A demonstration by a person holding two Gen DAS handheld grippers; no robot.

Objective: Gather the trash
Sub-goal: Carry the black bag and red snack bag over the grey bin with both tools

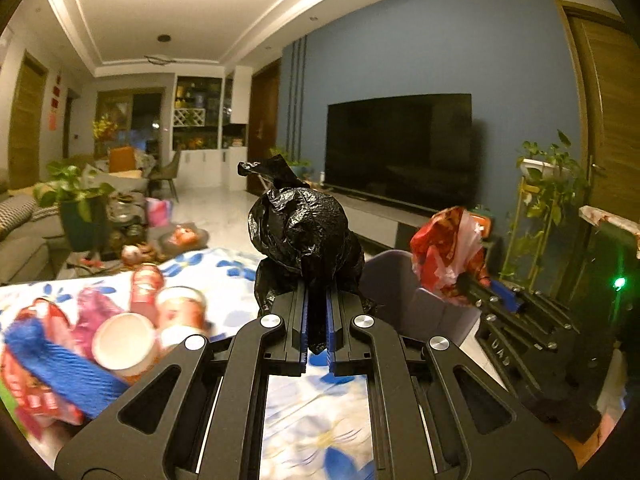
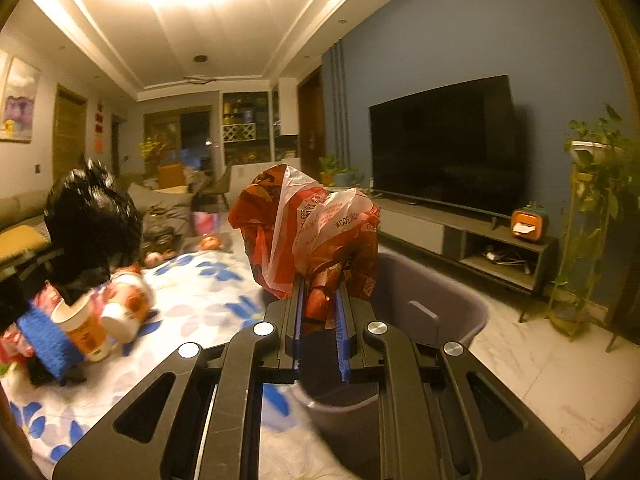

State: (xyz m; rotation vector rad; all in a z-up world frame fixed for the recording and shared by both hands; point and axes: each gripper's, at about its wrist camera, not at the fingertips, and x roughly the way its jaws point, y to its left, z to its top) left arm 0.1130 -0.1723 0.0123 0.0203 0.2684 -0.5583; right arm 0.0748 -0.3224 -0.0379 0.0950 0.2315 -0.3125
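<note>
Left wrist | fingers (image 1: pixel 318 312) clamp black bag (image 1: pixel 304 236) | right fingers (image 2: pixel 320 320) clamp printed red bag (image 2: pixel 316 224)

Black hand-held gripper (image 1: pixel 317 300), blue-lined fingers, silver screws.

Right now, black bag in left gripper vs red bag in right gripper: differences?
The black bag is opaque, plain and glossy; the red bag is red and white translucent plastic with printed text. The black bag, in the left gripper, is over the floral cloth; the red bag, in the right gripper, is over the grey bin. Both are crumpled plastic bags, each pinched between shut jaws.
</note>
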